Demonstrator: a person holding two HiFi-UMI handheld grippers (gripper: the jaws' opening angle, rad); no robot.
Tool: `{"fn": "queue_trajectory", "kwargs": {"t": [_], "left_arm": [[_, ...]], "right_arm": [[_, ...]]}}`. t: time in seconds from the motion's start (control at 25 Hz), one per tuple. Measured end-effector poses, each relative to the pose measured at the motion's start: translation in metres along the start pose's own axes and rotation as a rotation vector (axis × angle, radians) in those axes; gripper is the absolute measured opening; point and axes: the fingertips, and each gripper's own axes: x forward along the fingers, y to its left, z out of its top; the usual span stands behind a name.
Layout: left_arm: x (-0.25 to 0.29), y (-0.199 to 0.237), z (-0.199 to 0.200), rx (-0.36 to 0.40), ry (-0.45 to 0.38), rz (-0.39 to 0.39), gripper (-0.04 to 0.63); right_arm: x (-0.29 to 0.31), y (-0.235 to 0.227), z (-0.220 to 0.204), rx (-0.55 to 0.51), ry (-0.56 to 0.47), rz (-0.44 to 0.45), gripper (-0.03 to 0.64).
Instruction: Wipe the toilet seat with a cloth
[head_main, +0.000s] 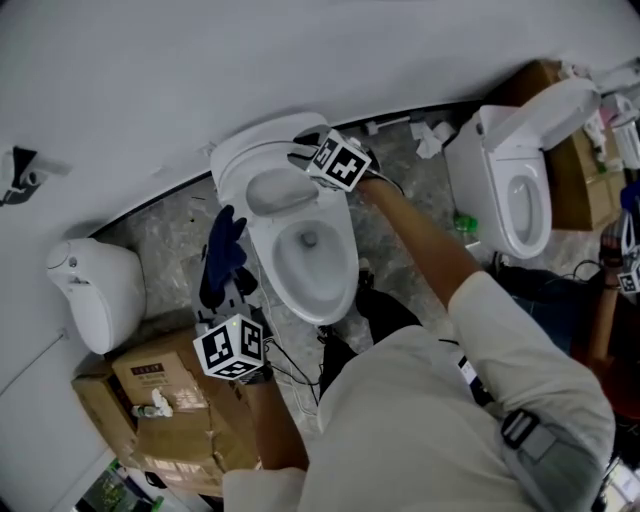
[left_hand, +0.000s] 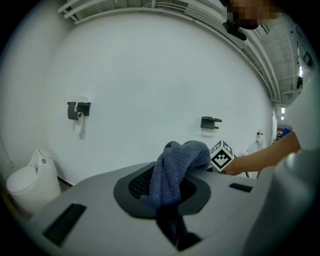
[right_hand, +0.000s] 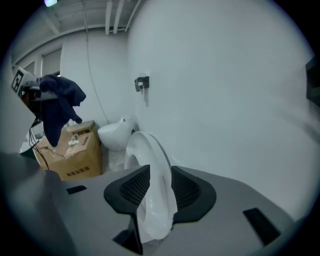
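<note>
Right claw (right_hand: 152, 200) stands wide open astride the white toilet seat (right_hand: 150, 165). The seat is raised on edge between the jaws, its long axis running up and away from them toward the wall. Left claw (left_hand: 167, 197), held out to the left of the toilet, is clamped on a dark blue cloth (left_hand: 175, 167). The cloth rises out of the jaws and flops over to one side. The open toilet bowl (head_main: 300, 270) lies between the two claws, the person leaning over it. At the person's left, a cardboard box (head_main: 165, 400) has a small white bottle (head_main: 157, 405) lying on top. Beside the box sits a second white toilet (head_main: 100, 285), and a third (head_main: 515, 185) stands to the right. The floor (head_main: 170, 235) is grey marbled stone and the wall (head_main: 300, 60) is plain white.
</note>
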Motion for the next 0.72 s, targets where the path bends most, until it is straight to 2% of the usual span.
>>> {"fn": "queue_trajectory", "kwargs": {"t": [0.24, 0.36, 0.52, 0.72], "left_arm": [[-0.010, 0.022, -0.003, -0.024, 0.013, 0.042, 0.035], [-0.012, 0.028, -0.010, -0.030, 0.033, 0.057, 0.036], [-0.014, 0.038, -0.015, -0.028, 0.046, 0.056, 0.035], [-0.028, 0.045, -0.026, -0.032, 0.059, 0.038, 0.036]], "right_arm": [[0.020, 0.000, -0.006, -0.223, 0.090, -0.019, 0.149], [0.021, 0.002, -0.010, -0.226, 0.103, -0.040, 0.149], [0.020, 0.006, -0.009, -0.299, 0.107, -0.064, 0.149], [0.002, 0.028, -0.014, -0.285, 0.126, -0.034, 0.135]]}}
